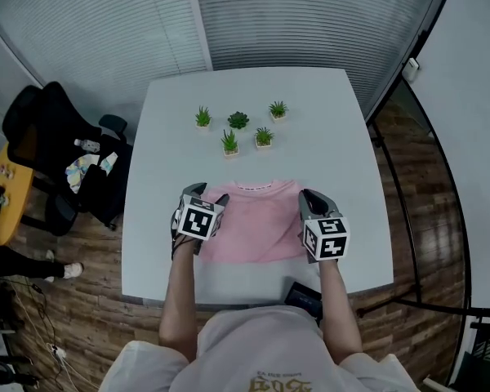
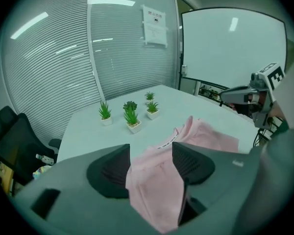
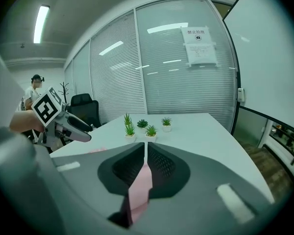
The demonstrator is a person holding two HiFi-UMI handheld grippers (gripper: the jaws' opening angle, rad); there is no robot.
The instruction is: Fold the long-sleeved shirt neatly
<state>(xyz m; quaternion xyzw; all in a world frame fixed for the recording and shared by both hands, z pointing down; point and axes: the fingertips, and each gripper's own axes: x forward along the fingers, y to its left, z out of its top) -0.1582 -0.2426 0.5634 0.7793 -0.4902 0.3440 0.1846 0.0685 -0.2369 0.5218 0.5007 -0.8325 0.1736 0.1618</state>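
Observation:
A pink long-sleeved shirt lies folded into a rough rectangle near the front of the white table. My left gripper is at its left edge. In the left gripper view its jaws stand wide apart, with pink cloth showing in the gap and the pads not pressing on it. My right gripper is at the shirt's right edge. In the right gripper view it is shut on a thin fold of the pink shirt, which hangs down between the jaws.
Several small potted plants stand in a cluster just behind the shirt. A dark flat object lies at the table's front edge near my body. A black chair with clutter stands left of the table, and glass walls with blinds lie beyond.

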